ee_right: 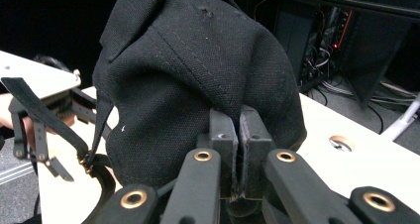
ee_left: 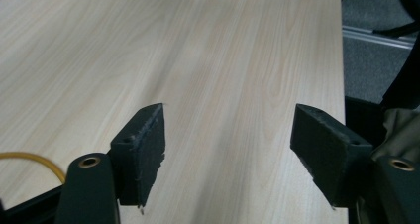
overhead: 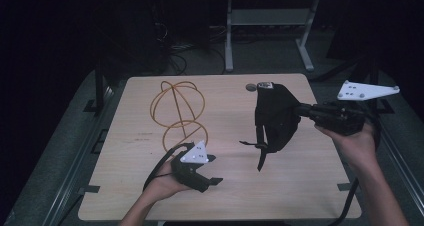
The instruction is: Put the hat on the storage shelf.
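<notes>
The right gripper (overhead: 303, 111) is clamped on the black canvas cap (overhead: 274, 117), held above the pale wooden table's (overhead: 295, 186) right half with straps dangling, while the left gripper (overhead: 207, 170) sits wide and empty near the front edge — apparently a carry step, and the next move likely calls for the left to take hold.

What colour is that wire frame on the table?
Yellow-orange; the wire frame shows best in the high view.
</notes>
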Available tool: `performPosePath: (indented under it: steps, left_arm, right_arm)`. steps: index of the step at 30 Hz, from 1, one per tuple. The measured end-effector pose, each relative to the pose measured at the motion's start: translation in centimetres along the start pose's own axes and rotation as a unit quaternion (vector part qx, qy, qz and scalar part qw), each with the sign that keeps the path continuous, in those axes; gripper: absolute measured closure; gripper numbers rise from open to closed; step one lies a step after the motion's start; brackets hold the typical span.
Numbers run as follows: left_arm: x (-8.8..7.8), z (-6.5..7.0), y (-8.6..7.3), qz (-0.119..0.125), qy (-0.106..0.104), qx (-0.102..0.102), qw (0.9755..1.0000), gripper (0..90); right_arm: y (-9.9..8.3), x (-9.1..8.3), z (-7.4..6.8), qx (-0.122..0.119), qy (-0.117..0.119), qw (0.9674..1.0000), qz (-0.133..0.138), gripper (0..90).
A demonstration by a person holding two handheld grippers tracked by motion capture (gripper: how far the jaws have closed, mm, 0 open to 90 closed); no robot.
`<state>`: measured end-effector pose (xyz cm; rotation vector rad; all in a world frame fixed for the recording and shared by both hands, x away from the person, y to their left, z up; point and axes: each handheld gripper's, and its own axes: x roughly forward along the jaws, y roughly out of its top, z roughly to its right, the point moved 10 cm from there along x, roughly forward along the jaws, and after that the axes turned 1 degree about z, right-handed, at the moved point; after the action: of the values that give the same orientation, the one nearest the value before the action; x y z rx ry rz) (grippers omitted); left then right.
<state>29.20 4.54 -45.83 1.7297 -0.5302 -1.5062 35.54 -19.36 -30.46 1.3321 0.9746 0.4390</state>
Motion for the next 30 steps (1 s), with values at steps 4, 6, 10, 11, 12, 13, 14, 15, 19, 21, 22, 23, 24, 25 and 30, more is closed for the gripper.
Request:
performPosePath:
  steps: [4, 6, 10, 11, 12, 13, 14, 15, 19, 21, 22, 23, 24, 25, 30]
  left_arm:
    - [0.2, 0.2, -0.3, 0.001, -0.001, 0.0, 1.0, 27.8]
    - [0.1, 0.3, -0.5, 0.003, -0.001, 0.003, 1.0, 27.4]
    - [0.2, 0.4, -0.7, 0.004, -0.002, 0.002, 1.0, 27.0]
    - [0.2, 0.4, -0.7, 0.004, -0.001, 0.003, 1.0, 26.8]
    - [0.2, 0.4, -0.7, 0.005, -0.001, 0.003, 1.0, 26.7]
    - [0.2, 0.4, -0.6, 0.007, -0.001, 0.003, 1.0, 26.7]
    - [0.2, 0.4, -0.6, 0.007, -0.001, 0.003, 1.0, 26.7]
    - [0.2, 0.4, -0.6, 0.008, -0.001, 0.004, 1.0, 26.7]
    - [0.2, 0.3, -0.9, 0.009, -0.002, 0.0, 1.0, 26.7]
    - [0.2, 0.3, -1.0, 0.008, -0.001, 0.0, 1.0, 26.7]
    - [0.2, 0.2, -1.0, 0.008, -0.001, 0.0, 1.0, 26.7]
    - [0.2, 0.2, -1.0, 0.007, -0.001, 0.0, 1.0, 26.7]
    - [0.1, 0.2, -1.0, 0.008, -0.001, 0.002, 1.0, 26.7]
    - [0.1, 0.2, -1.0, 0.009, 0.0, 0.002, 1.0, 26.7]
    - [0.3, 0.3, -1.1, 0.009, -0.003, 0.001, 1.0, 26.5]
  right_arm:
    - [1.1, 0.6, -0.3, -0.008, 0.004, 1.0, 0.003, 87.3]
    - [1.7, 0.9, -0.5, -0.011, 0.006, 0.9999, 0.004, 87.3]
    - [2.7, 1.7, -0.7, -0.017, 0.011, 0.9998, 0.004, 87.3]
    - [3.0, 2.0, -0.8, -0.019, 0.013, 0.9997, 0.003, 87.3]
    - [3.3, 2.3, -0.9, -0.021, 0.014, 0.9997, 0.002, 87.3]
    - [3.5, 2.5, -1.0, -0.022, 0.016, 0.9996, 0.001, 87.3]
    - [3.6, 2.8, -1.1, -0.024, 0.017, 0.9996, -0.001, 87.3]
    - [3.8, 2.9, -1.1, -0.025, 0.018, 0.9995, 0.0, 87.3]
    - [4.6, 3.7, -1.4, -0.027, 0.025, 0.9993, 0.001, 87.3]
    - [5.1, 4.2, -1.6, -0.029, 0.028, 0.9992, 0.001, 87.3]
    - [5.2, 4.4, -1.6, -0.03, 0.029, 0.9991, 0.0, 87.2]
    - [5.4, 4.5, -1.6, -0.031, 0.03, 0.9991, 0.0, 87.2]
    - [5.5, 4.7, -1.7, -0.031, 0.031, 0.999, -0.001, 87.3]
    - [5.7, 4.9, -1.7, -0.032, 0.031, 0.999, -0.001, 87.2]
    - [6.5, 5.6, -2.0, -0.032, 0.038, 0.9988, 0.001, 87.3]
